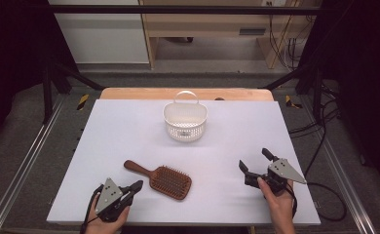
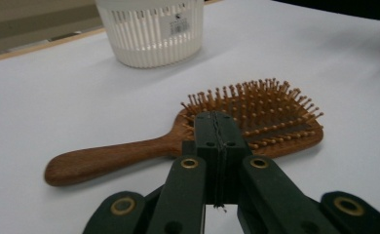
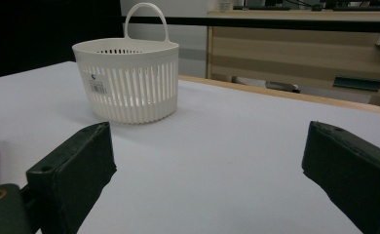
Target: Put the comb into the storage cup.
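Although nothing is yet held, the layout already points to where a fault could arise. The white table (image 1: 237, 146) takes up the centre of the high view, with the white slatted basket (image 1: 185, 122) standing upright in its upper middle, handle toward the far edge. The wooden hairbrush (image 1: 160, 179) lies flat at lower centre-left, bristles up, handle running toward the upper left of the frame, well apart from the basket. The right gripper (image 1: 256, 161), at lower right, stands with jaws wide and nothing between them; in its own view the basket (image 3: 128, 83) sits beyond the gap. The left gripper (image 1: 138, 185), at lower left, has its jaws pressed together on nothing, the tips just beside the brush head; in the left gripper view the closed tips (image 2: 216, 131) sit in front of the brush (image 2: 237, 122) near where handle meets head. Judgement: advancing with the jaws closed would push the brush across the smooth surface rather than seize it, and could turn it. A grasp taken over the bristles instead of the handle would likely slip or tilt on lifting.
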